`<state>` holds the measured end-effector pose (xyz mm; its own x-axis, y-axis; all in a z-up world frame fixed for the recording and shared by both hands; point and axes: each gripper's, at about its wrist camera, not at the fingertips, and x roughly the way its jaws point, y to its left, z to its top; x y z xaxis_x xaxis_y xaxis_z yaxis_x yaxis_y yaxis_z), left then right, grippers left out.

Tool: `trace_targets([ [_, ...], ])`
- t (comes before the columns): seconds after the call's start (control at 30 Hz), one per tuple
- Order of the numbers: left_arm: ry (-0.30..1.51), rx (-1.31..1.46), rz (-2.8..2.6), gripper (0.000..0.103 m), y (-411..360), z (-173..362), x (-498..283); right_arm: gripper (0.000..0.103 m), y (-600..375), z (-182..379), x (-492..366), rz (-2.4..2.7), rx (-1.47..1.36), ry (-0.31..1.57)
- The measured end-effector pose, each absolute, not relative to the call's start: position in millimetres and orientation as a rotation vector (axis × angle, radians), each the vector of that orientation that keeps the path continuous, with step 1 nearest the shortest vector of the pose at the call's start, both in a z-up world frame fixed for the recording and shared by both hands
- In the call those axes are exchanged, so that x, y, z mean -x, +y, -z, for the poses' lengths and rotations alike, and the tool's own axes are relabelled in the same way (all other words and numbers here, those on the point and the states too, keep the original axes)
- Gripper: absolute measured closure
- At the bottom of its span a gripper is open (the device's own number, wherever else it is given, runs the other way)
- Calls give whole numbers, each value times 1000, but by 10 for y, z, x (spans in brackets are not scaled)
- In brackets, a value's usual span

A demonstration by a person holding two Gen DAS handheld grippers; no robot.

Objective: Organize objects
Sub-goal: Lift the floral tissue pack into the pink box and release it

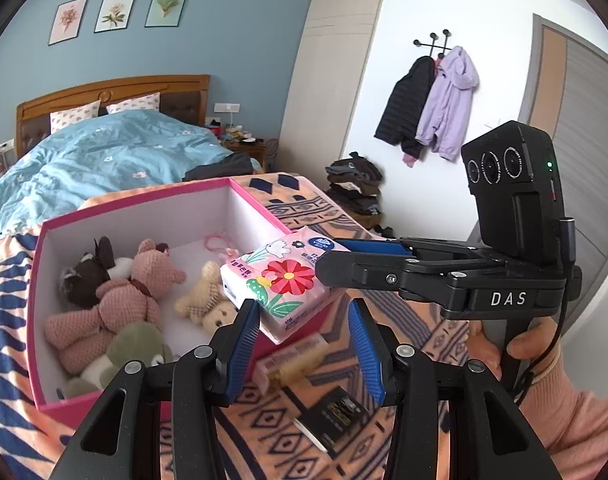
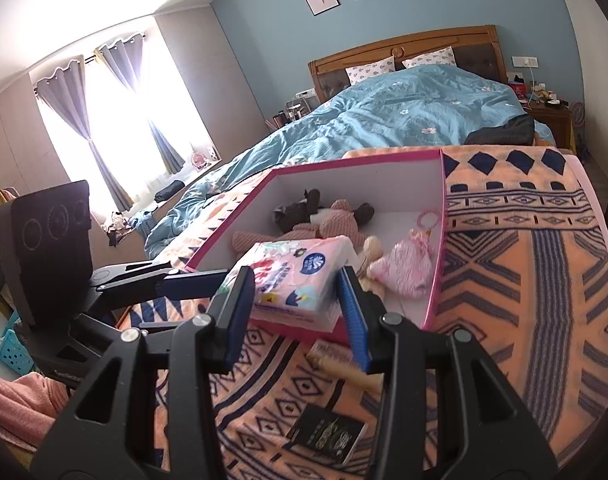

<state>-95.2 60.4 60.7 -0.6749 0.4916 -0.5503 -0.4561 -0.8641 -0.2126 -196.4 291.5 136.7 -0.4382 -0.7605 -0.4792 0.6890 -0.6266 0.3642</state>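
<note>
A pink tissue pack (image 1: 280,278) with a red flower print hangs over the near rim of a pink open box (image 1: 40,264). My right gripper (image 2: 296,292) is shut on the tissue pack (image 2: 300,272), its blue pads on both sides. My left gripper (image 1: 304,344) is open and empty, just in front of the pack. The box (image 2: 436,288) holds several plush toys (image 1: 120,292) and a pink pouch (image 2: 404,268). A tan tube (image 1: 292,360) and a small black packet (image 1: 336,412) lie on the blanket below.
The box sits on an orange and navy patterned blanket (image 2: 524,280) at the foot of a bed with a blue duvet (image 1: 104,160). Jackets (image 1: 432,108) hang on the wall, and folded clothes (image 1: 356,188) are piled below them.
</note>
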Motion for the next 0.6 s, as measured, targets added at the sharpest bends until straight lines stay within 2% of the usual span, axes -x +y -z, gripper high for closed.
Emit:
trace_targets([
  [0.3,-68,878,-2513,57,582,-609,1442,57,2818,-1352,2437,2120,-824,-175],
  [0.6,-75,1014,-2510,57,620,-393,1933,57,2730,-1220,2912,2133,-919,-205],
])
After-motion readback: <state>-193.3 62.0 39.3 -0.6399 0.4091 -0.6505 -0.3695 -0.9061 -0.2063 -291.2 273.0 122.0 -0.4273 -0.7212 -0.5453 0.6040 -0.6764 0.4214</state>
